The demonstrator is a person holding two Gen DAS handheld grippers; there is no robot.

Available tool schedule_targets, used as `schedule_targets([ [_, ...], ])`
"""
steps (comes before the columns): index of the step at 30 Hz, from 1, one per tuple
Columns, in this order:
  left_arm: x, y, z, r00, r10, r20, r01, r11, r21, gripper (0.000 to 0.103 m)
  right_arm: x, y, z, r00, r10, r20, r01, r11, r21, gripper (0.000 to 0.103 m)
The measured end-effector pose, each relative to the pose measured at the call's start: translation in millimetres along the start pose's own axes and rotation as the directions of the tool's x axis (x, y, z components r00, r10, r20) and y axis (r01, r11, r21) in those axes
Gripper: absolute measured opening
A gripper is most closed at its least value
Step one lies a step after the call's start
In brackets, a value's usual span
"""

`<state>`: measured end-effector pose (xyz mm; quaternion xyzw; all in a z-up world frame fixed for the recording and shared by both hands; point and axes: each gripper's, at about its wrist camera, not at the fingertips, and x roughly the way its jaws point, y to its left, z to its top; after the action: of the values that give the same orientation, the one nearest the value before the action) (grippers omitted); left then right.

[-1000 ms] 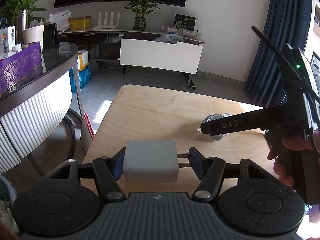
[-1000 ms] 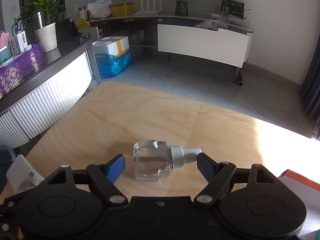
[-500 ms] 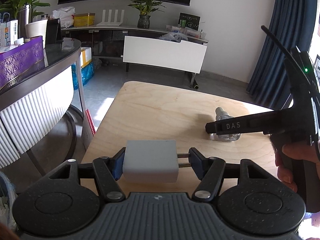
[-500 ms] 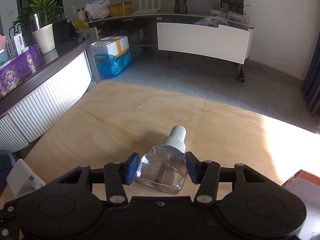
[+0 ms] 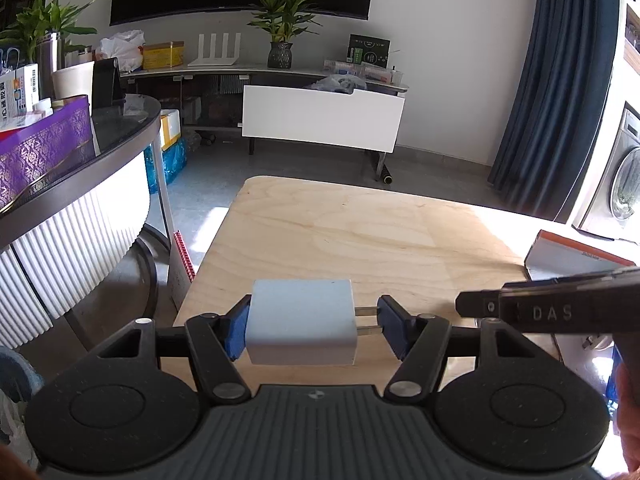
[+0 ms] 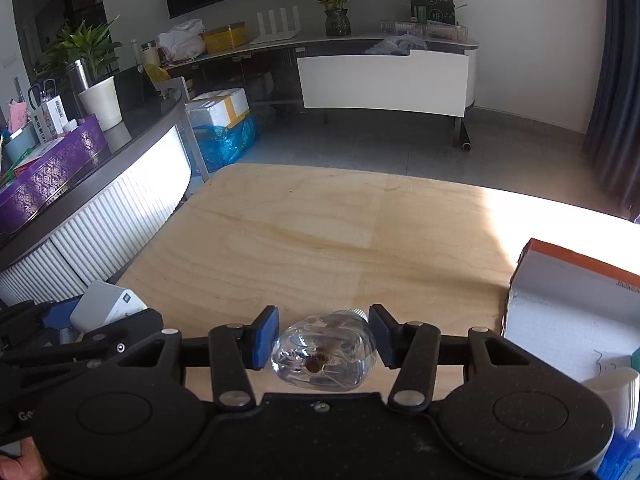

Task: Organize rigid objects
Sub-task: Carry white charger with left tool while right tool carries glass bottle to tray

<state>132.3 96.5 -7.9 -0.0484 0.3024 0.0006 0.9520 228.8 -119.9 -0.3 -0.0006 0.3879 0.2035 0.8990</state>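
Left: left hand-held gripper (image 5: 310, 330) pinching white charger (image 5: 301, 332), one pad on its body, other on prong tips, held above desk (image 5: 360, 240).

Centre: right hand-held gripper (image 6: 323, 340) clamped on clear bottle (image 6: 324, 356), base toward camera, lifted off desk.

Right: open orange-edged box (image 6: 568, 312) (likely destination).

Progress: both items picked, neither stowed; placing remains.

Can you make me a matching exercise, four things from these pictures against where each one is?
Things:
1. white charger
2. clear bottle
3. orange-edged box
4. purple box

Places:
A. on the dark counter
B. in the right hand-held gripper
C. in the left hand-held gripper
D. on the wooden table, right side

Pairs: 1-C, 2-B, 3-D, 4-A
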Motion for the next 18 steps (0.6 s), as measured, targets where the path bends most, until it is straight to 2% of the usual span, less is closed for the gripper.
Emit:
schedule_targets([
  [5,-18,0,-11,1.0,0.007,-0.001,-0.007,1.0,0.011,0.066,-16,11,-43,0.996,0.006,-0.089,-0.004,1.0,0.016,0.061],
  [8,-25,1,-18,1.0,0.01,-0.006,-0.01,1.0,0.012,0.066,-26,19,-55,0.996,-0.022,-0.088,0.023,1.0,0.011,0.061],
  [9,-27,0,-20,1.0,0.008,-0.008,-0.008,1.0,0.011,0.066,-27,22,-56,0.994,-0.043,-0.1,0.043,0.999,0.002,0.064],
  [10,-29,0,-21,1.0,0.006,-0.008,-0.006,1.0,0.012,0.066,-26,24,-55,0.991,-0.054,-0.12,0.055,0.999,0.001,0.078],
  [11,-30,0,-22,1.0,0.006,-0.007,-0.006,1.0,0.014,0.066,-25,26,-54,0.989,-0.06,-0.134,0.061,0.998,0.006,0.082],
  [12,-32,0,-22,1.0,0.007,-0.004,-0.007,1.0,0.014,0.066,-25,28,-54,0.988,-0.068,-0.14,0.069,0.998,-0.001,0.081],
  [14,-35,0,-22,1.0,0.009,0.001,-0.009,1.0,0.01,0.066,-24,32,-55,0.986,-0.108,-0.124,0.106,0.994,-0.027,0.061],
  [18,-40,0,-21,1.0,0.011,0.01,-0.011,1.0,0.008,0.066,-29,35,-61,0.989,-0.117,-0.089,0.115,0.993,-0.029,0.061],
])
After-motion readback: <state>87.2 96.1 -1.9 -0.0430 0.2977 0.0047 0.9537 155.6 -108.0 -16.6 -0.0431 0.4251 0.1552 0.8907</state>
